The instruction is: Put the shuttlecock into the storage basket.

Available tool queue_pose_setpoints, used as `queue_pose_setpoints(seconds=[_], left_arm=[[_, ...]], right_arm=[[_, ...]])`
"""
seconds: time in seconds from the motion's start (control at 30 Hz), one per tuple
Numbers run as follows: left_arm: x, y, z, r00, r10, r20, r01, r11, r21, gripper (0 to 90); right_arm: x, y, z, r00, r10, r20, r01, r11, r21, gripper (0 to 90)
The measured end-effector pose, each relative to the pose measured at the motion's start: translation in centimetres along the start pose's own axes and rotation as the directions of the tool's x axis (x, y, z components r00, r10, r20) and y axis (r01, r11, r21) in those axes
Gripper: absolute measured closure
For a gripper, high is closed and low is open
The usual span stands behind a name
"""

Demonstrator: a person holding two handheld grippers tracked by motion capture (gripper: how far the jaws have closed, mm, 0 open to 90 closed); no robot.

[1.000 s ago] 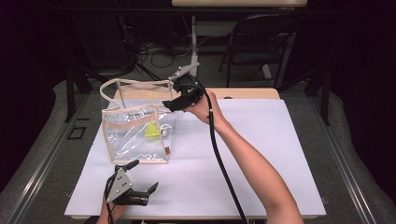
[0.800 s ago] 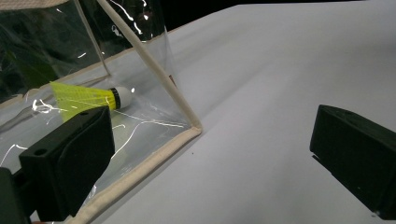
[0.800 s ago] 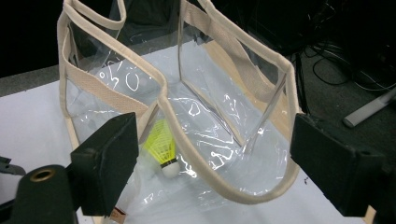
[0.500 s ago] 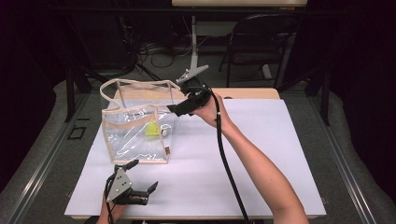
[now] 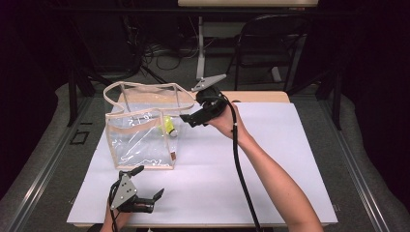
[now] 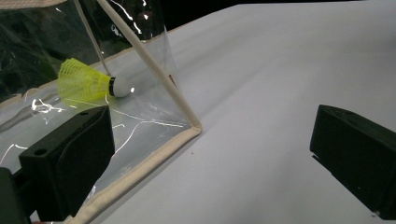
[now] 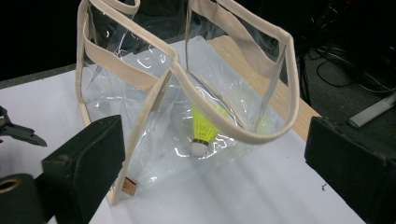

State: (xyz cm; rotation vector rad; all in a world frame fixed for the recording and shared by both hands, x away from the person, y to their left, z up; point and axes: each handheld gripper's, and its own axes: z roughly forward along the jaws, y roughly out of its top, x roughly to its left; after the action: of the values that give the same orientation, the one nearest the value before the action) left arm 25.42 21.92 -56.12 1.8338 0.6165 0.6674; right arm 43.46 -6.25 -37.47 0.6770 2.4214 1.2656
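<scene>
A clear plastic bag (image 5: 138,147) with beige trim and handles stands upright at the left of the white table (image 5: 290,159). A yellow shuttlecock (image 5: 168,126) with a white cork lies inside it, on the bag's floor (image 7: 201,128) (image 6: 91,84). My right gripper (image 5: 189,120) hovers just right of the bag, apart from it. Its jaws have just been opening and nothing is between them (image 7: 215,172). My left gripper (image 5: 148,182) rests open near the table's front edge, facing the bag's near corner (image 6: 194,128), with nothing between its jaws (image 6: 210,154).
A tan wooden board (image 5: 261,96) lies along the table's far edge behind the bag. Beyond it stand a black chair (image 5: 270,43) and cables on the floor. White tabletop stretches to the right and front.
My right gripper has drawn back to the right from over the bag's opening and now hangs beside the bag. The shuttlecock stays in the bag. The left gripper has kept still.
</scene>
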Motion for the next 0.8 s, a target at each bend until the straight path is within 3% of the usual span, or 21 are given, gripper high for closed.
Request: queue_pose_setpoints(seconds=[0.8], left_arm=[[-0.1, 0.0, 0.1, 0.9999, 0.007, 0.007, -0.007, 1.0, 0.006, 0.1]], right_arm=[[-0.1, -4.9, -4.0, 0.9977, 0.002, 0.068, 0.001, 0.999, -0.036, 2.7]])
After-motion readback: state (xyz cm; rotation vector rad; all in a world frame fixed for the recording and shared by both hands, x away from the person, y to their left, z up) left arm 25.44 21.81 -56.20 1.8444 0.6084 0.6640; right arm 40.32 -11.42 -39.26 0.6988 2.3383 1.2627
